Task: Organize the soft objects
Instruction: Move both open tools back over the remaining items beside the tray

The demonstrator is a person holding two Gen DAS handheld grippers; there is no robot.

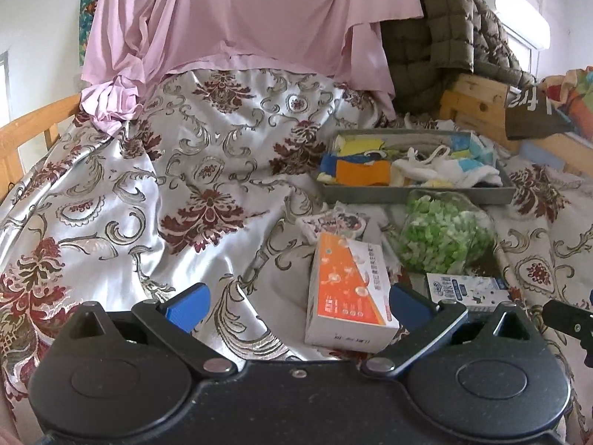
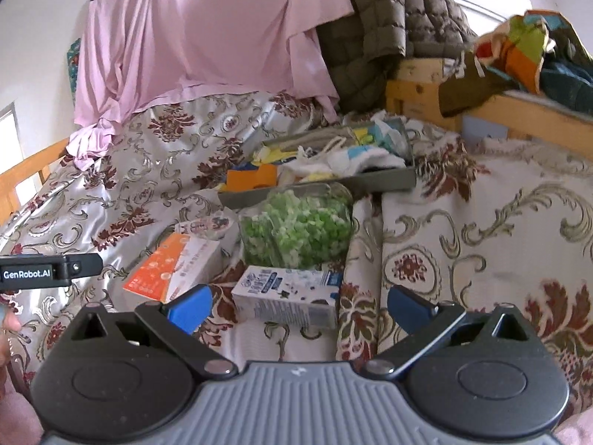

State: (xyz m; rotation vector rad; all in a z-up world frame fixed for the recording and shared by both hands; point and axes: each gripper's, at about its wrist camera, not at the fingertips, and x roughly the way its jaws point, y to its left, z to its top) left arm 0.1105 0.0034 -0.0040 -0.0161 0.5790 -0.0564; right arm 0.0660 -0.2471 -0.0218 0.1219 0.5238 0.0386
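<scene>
Both my grippers hover spread and empty over the satin floral bedspread [image 1: 155,200].
My left gripper [image 1: 298,306] and right gripper [image 2: 298,306] face a shallow grey tray [image 1: 415,194] of crumpled cloths [image 1: 441,168] behind a clear bag of green foam bits [image 2: 296,224].

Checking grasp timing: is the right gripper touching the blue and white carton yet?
Apart. The right wrist view shows the right gripper open, with patterned bedspread visible between each blue fingertip and the blue and white carton.
</scene>
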